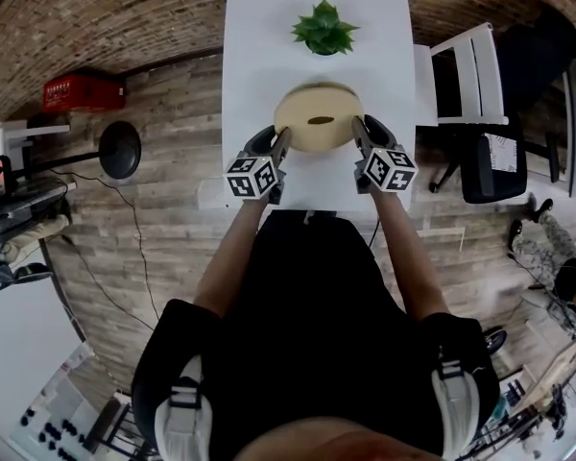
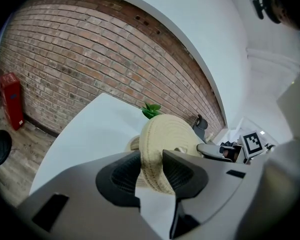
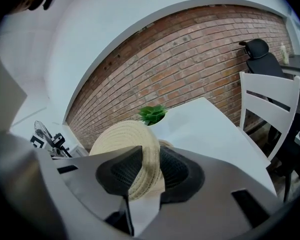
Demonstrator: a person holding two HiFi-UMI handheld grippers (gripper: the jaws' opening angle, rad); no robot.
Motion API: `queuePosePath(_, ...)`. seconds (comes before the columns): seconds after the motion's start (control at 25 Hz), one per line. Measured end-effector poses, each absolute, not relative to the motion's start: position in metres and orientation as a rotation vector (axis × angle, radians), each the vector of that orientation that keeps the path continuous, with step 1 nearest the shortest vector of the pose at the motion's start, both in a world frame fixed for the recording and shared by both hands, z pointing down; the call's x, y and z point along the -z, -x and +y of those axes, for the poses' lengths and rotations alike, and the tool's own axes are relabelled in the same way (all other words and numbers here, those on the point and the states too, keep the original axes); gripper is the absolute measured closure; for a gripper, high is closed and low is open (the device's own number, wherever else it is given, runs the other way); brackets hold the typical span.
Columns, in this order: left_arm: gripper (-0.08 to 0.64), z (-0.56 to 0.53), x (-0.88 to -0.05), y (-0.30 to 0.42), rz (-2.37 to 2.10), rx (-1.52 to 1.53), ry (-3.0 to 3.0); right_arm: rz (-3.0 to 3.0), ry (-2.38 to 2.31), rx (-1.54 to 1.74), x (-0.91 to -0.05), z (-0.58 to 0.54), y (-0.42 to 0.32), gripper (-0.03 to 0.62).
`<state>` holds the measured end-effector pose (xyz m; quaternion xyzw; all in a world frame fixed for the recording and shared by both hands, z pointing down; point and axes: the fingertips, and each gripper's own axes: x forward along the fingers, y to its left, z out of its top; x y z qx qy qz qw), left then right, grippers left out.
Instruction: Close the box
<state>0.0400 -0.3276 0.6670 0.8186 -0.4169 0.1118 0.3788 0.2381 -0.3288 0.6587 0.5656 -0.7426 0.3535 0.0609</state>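
Head view: woven lid [image 1: 305,131] mid-table [image 1: 259,36], plant [image 1: 324,27] at its 12 o'clock; left gripper [image 1: 282,144] at lid's 8 o'clock, right gripper [image 1: 358,134] at 4 o'clock. Left gripper view: jaws pinch lid rim; woven box [image 2: 133,144] edge peeks behind at 9 o'clock. Right gripper view: jaws pinch opposite rim.

**Illumination and image quality.** Light is bright and even, and we see only soft shadows. The white worktop [image 1: 259,46] is nearly washed out. Wide-angle lenses bow the brick wall [image 2: 90,59] and darken the corners. The woven lid [image 2: 170,131] is sharp, while the left tool [image 2: 151,153] and right tool [image 3: 150,149] blur nearest their lenses.
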Motion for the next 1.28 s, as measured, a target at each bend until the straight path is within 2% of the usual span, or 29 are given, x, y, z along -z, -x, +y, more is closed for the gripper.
queuePosePath(1.28,0.410,-0.357,-0.714,-0.052,-0.980,-0.374,-2.056,-2.106,-1.745,-1.073,-0.705,-0.368,-0.249,0.485)
